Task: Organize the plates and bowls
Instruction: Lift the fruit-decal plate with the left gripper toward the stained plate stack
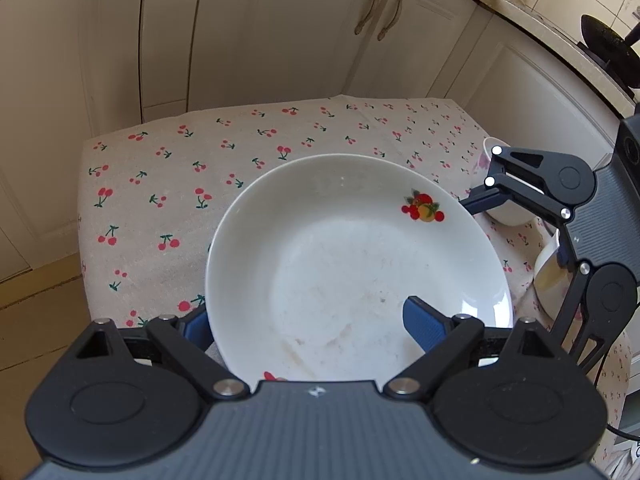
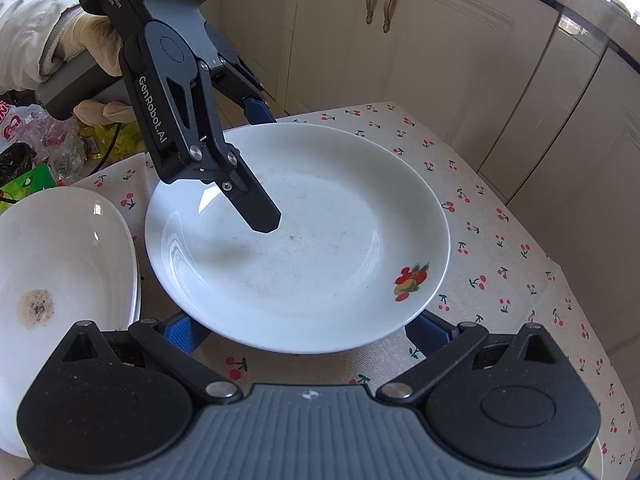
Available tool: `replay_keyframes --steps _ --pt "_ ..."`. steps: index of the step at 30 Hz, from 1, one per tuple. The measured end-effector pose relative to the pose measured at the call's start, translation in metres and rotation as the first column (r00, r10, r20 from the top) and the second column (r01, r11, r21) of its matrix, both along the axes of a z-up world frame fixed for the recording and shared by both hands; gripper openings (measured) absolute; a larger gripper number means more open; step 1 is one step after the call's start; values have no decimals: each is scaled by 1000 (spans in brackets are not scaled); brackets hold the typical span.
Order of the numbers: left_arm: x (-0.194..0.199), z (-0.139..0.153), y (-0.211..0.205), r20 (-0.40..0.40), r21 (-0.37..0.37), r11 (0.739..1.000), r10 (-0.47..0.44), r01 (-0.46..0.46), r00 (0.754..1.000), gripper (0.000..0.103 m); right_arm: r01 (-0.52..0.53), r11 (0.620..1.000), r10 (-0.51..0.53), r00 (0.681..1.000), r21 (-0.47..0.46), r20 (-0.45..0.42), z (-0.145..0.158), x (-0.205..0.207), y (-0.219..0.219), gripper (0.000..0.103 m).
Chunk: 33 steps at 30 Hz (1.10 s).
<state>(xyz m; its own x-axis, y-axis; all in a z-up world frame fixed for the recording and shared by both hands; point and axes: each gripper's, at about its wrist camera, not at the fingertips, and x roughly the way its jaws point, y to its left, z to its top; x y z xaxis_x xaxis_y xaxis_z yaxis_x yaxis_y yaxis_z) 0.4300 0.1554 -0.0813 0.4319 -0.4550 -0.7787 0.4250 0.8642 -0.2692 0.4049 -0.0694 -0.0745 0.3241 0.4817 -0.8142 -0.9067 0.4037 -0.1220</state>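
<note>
White plate [image 2: 304, 240] with a fruit decal near its rim sits on the cherry-print tablecloth [image 2: 512, 248] covering the tabletop. Left tongs [image 1: 308, 322] straddle the plate's rim: one blue pad [image 1: 424, 326] lies over the inside, the other under the outer edge, jaws still wide, not yet clamped. In the right wrist view the same left tongs [image 2: 262, 168] show one finger inside the plate and one behind the far rim, and the plate looks tipped up slightly, though I can't tell if it's off the cloth.

Right tongs [image 2: 304, 330] are spread apart at the near rim, pads low on either side, gripping nothing. A white bowl [image 2: 60, 264] with a brown stain at its bottom sits just beside the plate. A small cup [image 1: 506, 200] is behind the right tongs.

Step in hand, as I read it: grip the plate by the rim to move or stack it. To do it well:
- close the left pads square on the rim, deep enough not to slip on the glaze
- keep the plate level while lifting
- use the right tongs to support the opposite edge
- steer clear of the bowl alongside
</note>
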Motion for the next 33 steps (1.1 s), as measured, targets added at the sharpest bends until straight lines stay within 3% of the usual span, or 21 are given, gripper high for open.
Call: replay_keyframes --steps 14,33 --pt "-23 30 -11 57 25 1000 -14 12 998 93 10 1000 -11 1000 26 29 26 -19 -8 103" --pt "-99 69 -34 112 63 998 -27 20 993 93 22 997 -26 997 71 66 60 -88 -24 103"
